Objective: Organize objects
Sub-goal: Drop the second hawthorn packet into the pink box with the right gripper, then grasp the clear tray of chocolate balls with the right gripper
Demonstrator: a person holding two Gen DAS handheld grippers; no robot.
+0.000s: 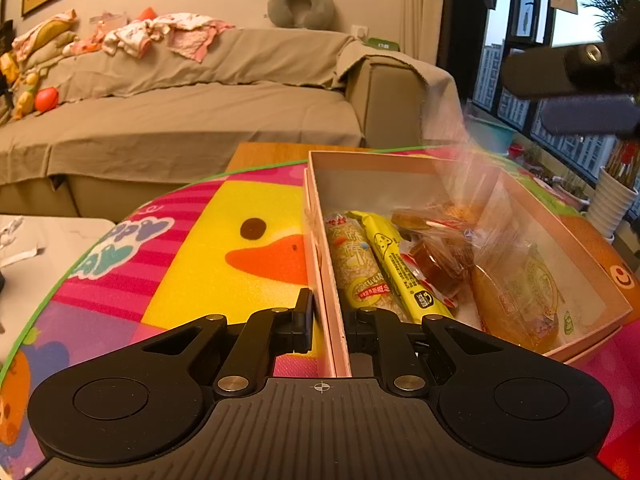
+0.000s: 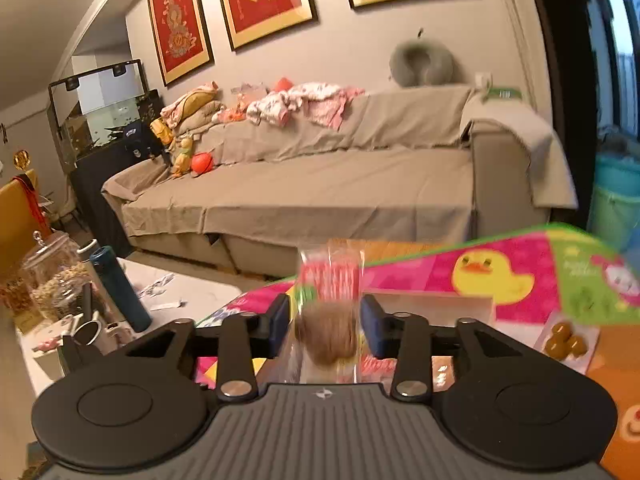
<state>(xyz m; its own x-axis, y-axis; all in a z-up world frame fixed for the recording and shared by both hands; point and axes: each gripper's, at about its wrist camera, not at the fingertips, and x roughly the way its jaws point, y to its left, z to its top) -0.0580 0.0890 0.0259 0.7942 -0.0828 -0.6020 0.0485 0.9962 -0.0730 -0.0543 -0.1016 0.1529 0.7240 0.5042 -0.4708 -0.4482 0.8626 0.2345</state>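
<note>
- The pink box is where the snacks are being gathered; it sits on the bright duck-print mat, open-topped, with its near left corner at our left gripper.
- Already inside, from left to right: a sesame-coloured bar, a long yellow packet, a small red-and-brown sweet, and a clear-wrapped golden pastry against the right wall.
- Our left gripper stands astride the box's left wall, one finger outside on the mat and one inside. It looks clenched on that wall, steadying the box.
- Our right gripper is closed on a clear-wrapped round brown snack with a red printed band; the picture is blurred, so we cannot read the label.
- From the left wrist view, the crinkled wrapper hangs above the far half of the box, below the dark fingers of the right gripper.
- We judge the step in hand to be lowering this snack into the box.
- To do it well, we should aim for the bare floor at the far end, not onto the packets already there.
- We should bring it low before letting go, since the light wrapper may drift or catch on the rim.
- The left grip should hold firm so that the box does not slide on the mat.
- Beyond the mat, a covered sofa fills the background and plays no part.
</note>
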